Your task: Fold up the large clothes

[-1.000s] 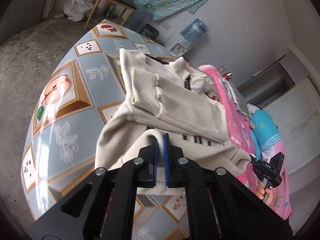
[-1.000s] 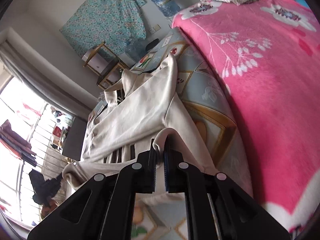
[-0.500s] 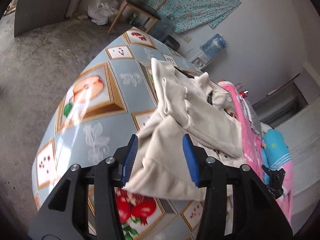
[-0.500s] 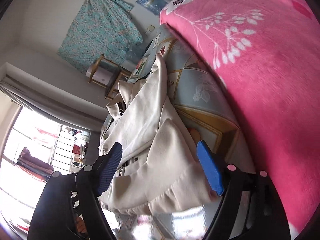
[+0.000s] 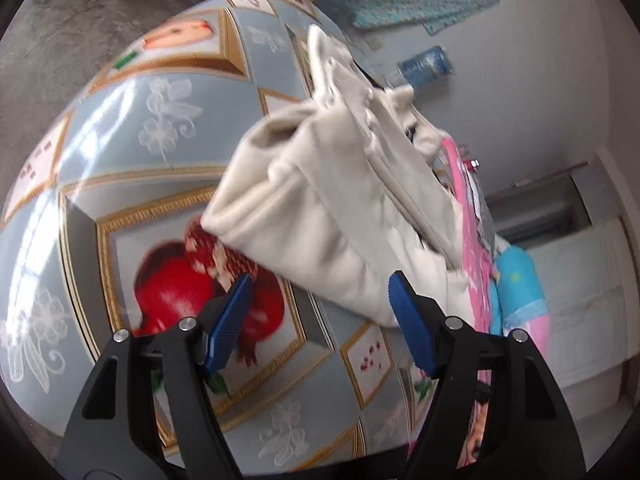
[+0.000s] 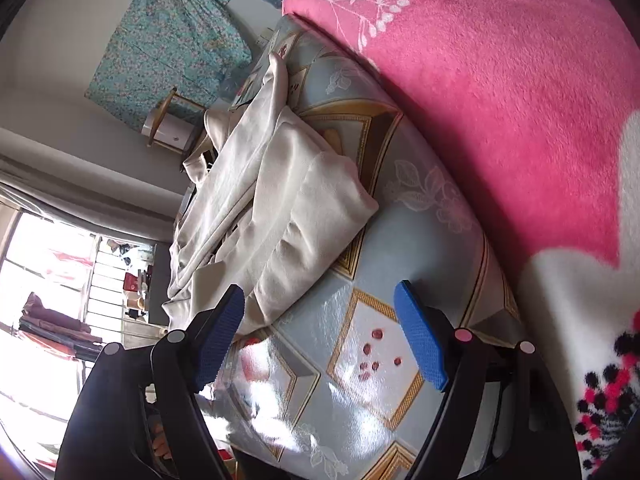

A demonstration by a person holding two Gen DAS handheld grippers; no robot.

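A cream garment (image 5: 332,208) lies folded in a loose heap on the table (image 5: 120,152) with the fruit-print cloth. It also shows in the right wrist view (image 6: 280,208). My left gripper (image 5: 320,320) is open and empty, just short of the garment's near edge. My right gripper (image 6: 320,336) is open and empty, its left finger next to the garment's near corner, over the tablecloth (image 6: 360,360).
A pink blanket on a bed (image 6: 500,100) borders the table on one side. A turquoise cloth (image 6: 168,40) hangs on the far wall, with a wooden chair (image 6: 168,120) and a water bottle (image 5: 426,62) near it. Bare concrete floor (image 5: 80,12) lies beyond the table's other side.
Both grippers were shut on the garment's edge a second ago. They have opened, let go of it and drawn back. The garment now rests on the table.
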